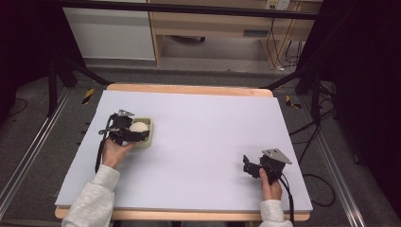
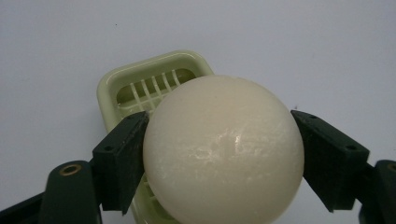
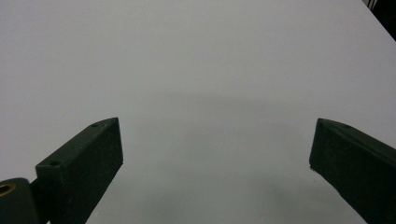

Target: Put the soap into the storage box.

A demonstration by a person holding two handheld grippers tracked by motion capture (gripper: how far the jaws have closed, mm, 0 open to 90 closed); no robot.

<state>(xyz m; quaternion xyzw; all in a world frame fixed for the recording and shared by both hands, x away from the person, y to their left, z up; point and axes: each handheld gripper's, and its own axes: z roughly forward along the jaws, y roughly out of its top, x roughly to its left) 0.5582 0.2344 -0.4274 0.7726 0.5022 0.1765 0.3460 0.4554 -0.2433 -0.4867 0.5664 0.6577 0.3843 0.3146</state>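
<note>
The fingers (image 2: 123, 158) of the left gripper (image 2: 223, 154) press against both sides of one cream ball (image 2: 223, 151), clamping it at its widest part. The fingers (image 3: 86, 163) of the right gripper (image 3: 217, 163) stand wide apart with nothing between them, over bare board.

In the high view the left gripper (image 1: 135, 135) holds the ball (image 1: 138, 127) over one pale green dish (image 1: 147, 132) at the left of the board (image 1: 203, 123), near its left edge and about halfway back. Whether the ball touches the dish cannot be told. The right gripper (image 1: 250, 166) sits near the front right corner, well apart from the dish. Between the two grippers the board lies open, and the whole far half is free as well.

The ball is round and smooth, with a waxy sheen and faint scuffs on its front. The dish (image 2: 140, 84) is a glossy, rounded rectangle that looks like plastic, with a raised rim and a slotted grid in its floor. All four fingers are matte black blocks with angled tips and small screw holes. The board is a flat, matte, pale lavender sheet on a wooden table (image 1: 189, 89) whose edge shows at the back and front. A metal rail (image 1: 26, 156) runs along the floor on each side of the table, two in all.
</note>
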